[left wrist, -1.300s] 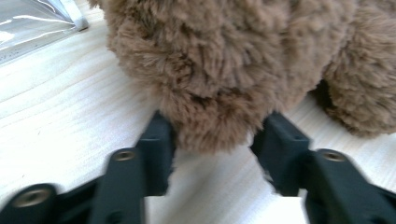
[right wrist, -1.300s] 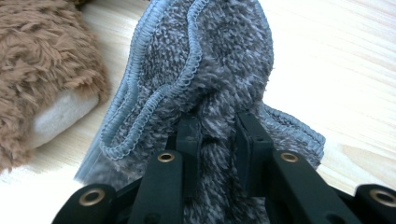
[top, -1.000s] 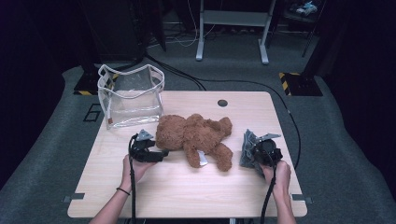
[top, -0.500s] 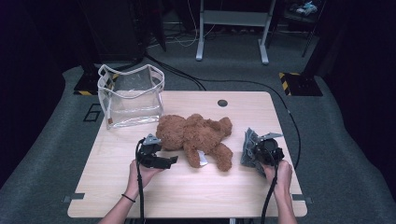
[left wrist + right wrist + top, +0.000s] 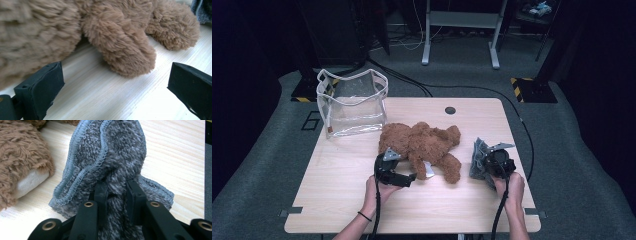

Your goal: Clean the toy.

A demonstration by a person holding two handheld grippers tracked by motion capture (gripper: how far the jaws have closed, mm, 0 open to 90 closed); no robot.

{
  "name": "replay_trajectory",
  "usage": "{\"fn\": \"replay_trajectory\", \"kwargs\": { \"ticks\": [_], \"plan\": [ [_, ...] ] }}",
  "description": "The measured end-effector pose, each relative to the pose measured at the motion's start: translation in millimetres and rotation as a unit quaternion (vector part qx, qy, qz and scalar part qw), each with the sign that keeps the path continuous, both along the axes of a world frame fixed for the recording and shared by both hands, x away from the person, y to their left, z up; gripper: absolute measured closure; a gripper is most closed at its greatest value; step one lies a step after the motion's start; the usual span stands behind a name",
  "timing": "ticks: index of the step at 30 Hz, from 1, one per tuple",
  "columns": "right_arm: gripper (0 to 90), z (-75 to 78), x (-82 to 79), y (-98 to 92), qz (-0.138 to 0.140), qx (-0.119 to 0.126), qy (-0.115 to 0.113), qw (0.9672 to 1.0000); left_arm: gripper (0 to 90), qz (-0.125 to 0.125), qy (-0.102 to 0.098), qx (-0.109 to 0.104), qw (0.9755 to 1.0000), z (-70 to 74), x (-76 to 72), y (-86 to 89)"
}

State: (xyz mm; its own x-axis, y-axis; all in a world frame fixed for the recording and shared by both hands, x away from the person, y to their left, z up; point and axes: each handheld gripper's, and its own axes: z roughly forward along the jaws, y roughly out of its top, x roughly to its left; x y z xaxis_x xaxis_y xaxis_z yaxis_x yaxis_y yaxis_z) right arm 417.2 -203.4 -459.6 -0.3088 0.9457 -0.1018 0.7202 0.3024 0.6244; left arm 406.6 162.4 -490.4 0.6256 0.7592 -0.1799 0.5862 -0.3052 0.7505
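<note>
Light wood table (image 5: 337,200). Brown teddy bear (image 5: 422,145) lying at centre, clear bag (image 5: 352,102) standing at 10 o'clock, grey cloth (image 5: 477,157) at 4 o'clock, black grommet (image 5: 450,110) at 12.

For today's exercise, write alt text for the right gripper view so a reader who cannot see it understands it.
The right gripper has its two black jaws pinched shut on a bunched grey fleecy cloth over a pale wooden table. A brown plush bear lies at the left edge.
</note>
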Motion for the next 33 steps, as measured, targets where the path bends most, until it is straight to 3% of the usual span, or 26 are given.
{"fn": "replay_trajectory", "kwargs": {
  "ticks": [2, 9, 12, 15, 16, 21, 24, 25, 27, 33],
  "plan": [
    [73.4, 0.0, -0.1, 0.2, 0.001, 0.001, 0.001, 1.0000, 0.0, -0.003, -0.001, 0.006, 1.0000, -2.3, 0.5, -4.4],
    [73.4, -1.6, -0.1, 1.0, -0.002, 0.001, 0.001, 1.0000, 0.0, 0.004, 0.009, -0.006, 0.9999, -10.2, 4.2, -22.0],
    [73.4, -2.4, 0.3, 1.3, -0.002, 0.001, 0.002, 1.0000, 0.0, 0.008, 0.011, 0.000, 0.9999, -13.2, 6.7, -28.6],
    [73.4, -2.5, 0.3, 1.1, -0.003, 0.003, 0.003, 1.0000, 0.0, 0.016, 0.007, 0.004, 0.9998, -14.5, 10.3, -34.0],
    [73.4, -2.1, 0.3, 0.8, -0.002, 0.003, 0.006, 1.0000, 0.0, 0.026, 0.011, -0.003, 0.9996, -15.2, 10.9, -36.1],
    [73.4, -1.9, 0.3, 0.3, -0.006, 0.004, 0.001, 1.0000, 0.0, 0.041, 0.011, 0.009, 0.9990, -22.1, 14.1, -44.7],
    [73.4, -2.4, 0.6, 0.2, -0.005, 0.002, 0.005, 1.0000, 4.0, 0.054, 0.013, 0.016, 0.9983, -25.8, 15.6, -48.5],
    [73.4, -2.9, 0.9, -0.1, -0.002, 0.001, 0.002, 1.0000, 7.3, 0.063, 0.013, 0.006, 0.9979, -27.6, 16.0, -49.9],
    [73.4, -3.3, 0.2, 0.3, -0.004, 0.005, 0.000, 1.0000, 15.4, 0.073, 0.009, 0.014, 0.9972, -29.7, 17.6, -49.9],
    [73.4, -3.6, 1.0, -0.5, -0.004, 0.004, 0.002, 1.0000, 20.6, 0.084, 0.001, 0.016, 0.9964, -31.5, 20.0, -53.2]
  ]
}}
